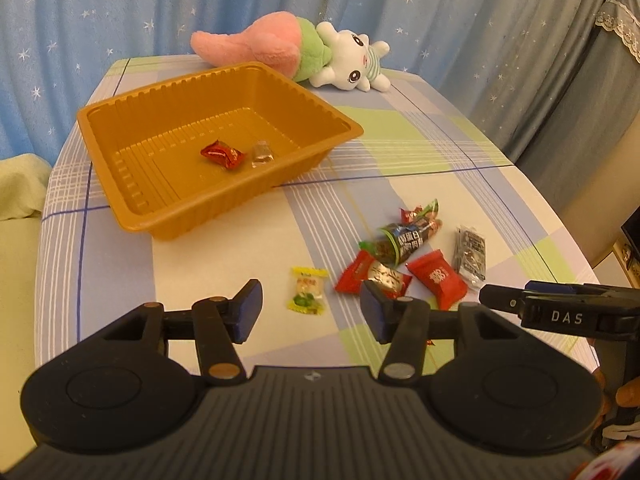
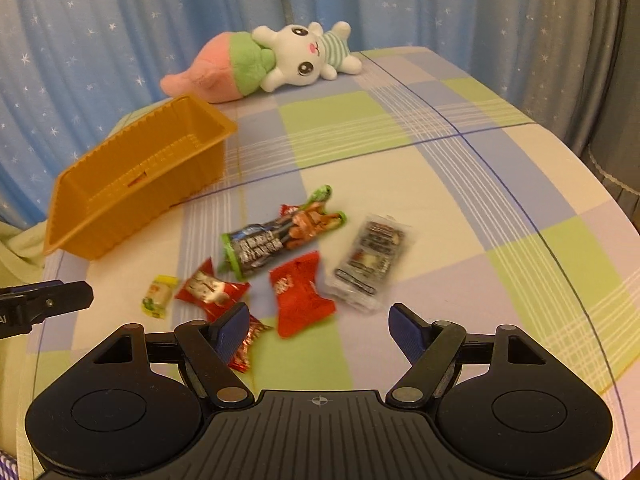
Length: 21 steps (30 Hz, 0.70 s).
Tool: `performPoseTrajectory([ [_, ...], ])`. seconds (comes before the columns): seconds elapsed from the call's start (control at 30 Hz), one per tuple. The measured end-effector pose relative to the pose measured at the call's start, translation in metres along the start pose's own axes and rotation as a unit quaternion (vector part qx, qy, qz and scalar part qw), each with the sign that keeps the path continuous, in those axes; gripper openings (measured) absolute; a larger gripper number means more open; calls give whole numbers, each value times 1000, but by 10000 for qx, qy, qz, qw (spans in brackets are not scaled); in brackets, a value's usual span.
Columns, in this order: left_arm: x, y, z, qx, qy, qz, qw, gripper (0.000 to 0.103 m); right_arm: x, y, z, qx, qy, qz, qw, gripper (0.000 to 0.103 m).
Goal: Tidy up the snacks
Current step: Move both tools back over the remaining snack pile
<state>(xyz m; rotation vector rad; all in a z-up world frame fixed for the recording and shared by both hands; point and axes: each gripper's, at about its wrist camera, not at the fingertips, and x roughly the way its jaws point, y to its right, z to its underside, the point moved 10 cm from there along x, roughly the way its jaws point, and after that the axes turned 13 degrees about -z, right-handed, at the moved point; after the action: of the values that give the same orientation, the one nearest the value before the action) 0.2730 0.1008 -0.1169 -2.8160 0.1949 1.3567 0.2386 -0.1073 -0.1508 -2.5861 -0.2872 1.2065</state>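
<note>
bare cloth between tray (image 1: 224,216) and snack cluster (image 1: 412,256)

Silver-black packet (image 2: 370,266) motion-blurred, print unreadable; small red wrapper (image 2: 246,346) partly behind right tool (image 2: 320,326).

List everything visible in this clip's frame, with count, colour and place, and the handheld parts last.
tray: 1, orange-brown, far left of table.
red candy: 1, inside tray.
clear-wrapped piece: 1, inside tray beside the red candy.
yellow candy: 1, yellow-green, on table nearest the left tool.
red packets: at least 3, in the loose pile.
dark stick snacks: about 2, green-ended, far side of pile.
silver-black packet: 1, right of pile.
plush toy: 1, white, pink and green, far table edge.
tablecloth: 1, checked.
curtain: blue, starred, behind.
left tool: 1, black, open.
right tool: 1, black, open.
</note>
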Motion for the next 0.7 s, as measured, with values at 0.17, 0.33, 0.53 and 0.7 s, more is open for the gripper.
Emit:
performPoseTrajectory([
  [0.17,0,7,7,-245,-85,-40,9997,50,2,16,5,129,-245,-72,9996,76],
  [0.33,5,16,15,-257,-196,-246,9992,51,4,33,7,215,-401,-165,9988,76],
  [0.53,6,26,24,-320,-264,-495,9979,53,4,58,0,371,-420,-256,9981,76],
  [0.7,6,29,28,-434,-311,-637,9965,53,6,68,-7,324,-416,-329,9981,76],
])
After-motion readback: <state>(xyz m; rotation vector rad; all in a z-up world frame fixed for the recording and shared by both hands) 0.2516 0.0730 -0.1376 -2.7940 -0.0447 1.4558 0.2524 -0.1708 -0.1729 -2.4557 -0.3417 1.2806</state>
